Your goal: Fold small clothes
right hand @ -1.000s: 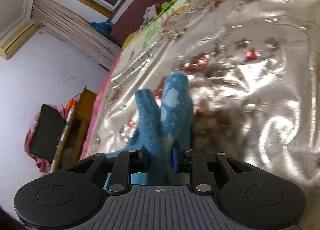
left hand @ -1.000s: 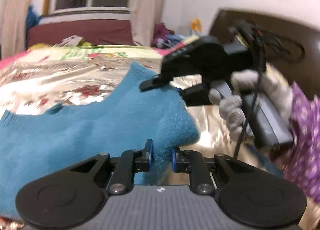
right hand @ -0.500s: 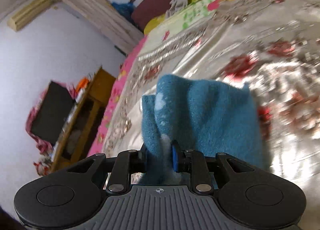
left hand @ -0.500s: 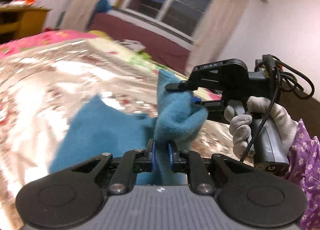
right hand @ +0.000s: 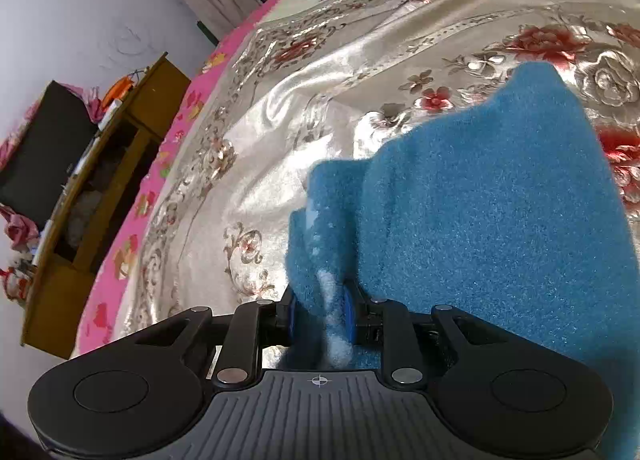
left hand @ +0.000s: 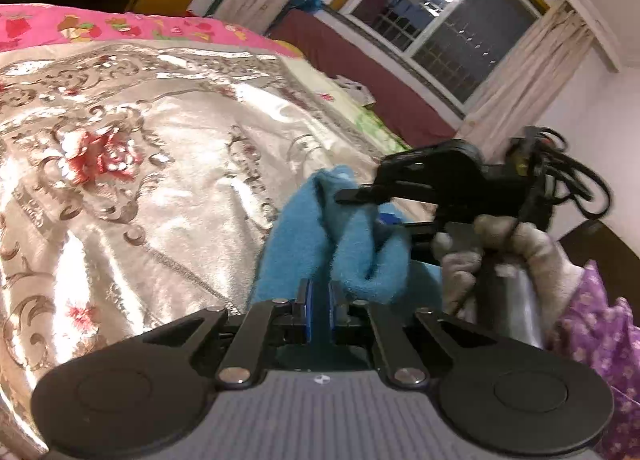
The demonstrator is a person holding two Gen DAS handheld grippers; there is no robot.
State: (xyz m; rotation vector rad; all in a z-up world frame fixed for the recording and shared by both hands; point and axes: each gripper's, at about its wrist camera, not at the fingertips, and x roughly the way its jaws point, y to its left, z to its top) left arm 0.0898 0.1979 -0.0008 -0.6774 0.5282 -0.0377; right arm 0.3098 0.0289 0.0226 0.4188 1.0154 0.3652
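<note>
A fuzzy blue sweater (left hand: 304,227) hangs bunched over the shiny flowered bedspread (left hand: 140,163). My left gripper (left hand: 319,302) is shut on a fold of it, the cloth pinched between the blue pads. Just beyond, in the left wrist view, the right gripper (left hand: 380,207) bites another part of the same sweater, held by a gloved hand (left hand: 500,256). In the right wrist view the right gripper (right hand: 320,310) is shut on a thick bunch of the sweater (right hand: 500,199), which spreads wide to the right over the bedspread (right hand: 320,71).
A pink quilt edge (left hand: 100,25) borders the bedspread. A wooden cabinet (right hand: 104,179) with a black box (right hand: 44,147) stands beside the bed. A window (left hand: 440,15) with curtains and a dark red sill bench lie behind. A purple patterned sleeve (left hand: 592,344) is at right.
Both grippers have swept sideways across the bed with the sweater, carrying it off the flat spread into a bunched, lifted fold. The left gripper has rolled and its jaws narrowed on the cloth.
</note>
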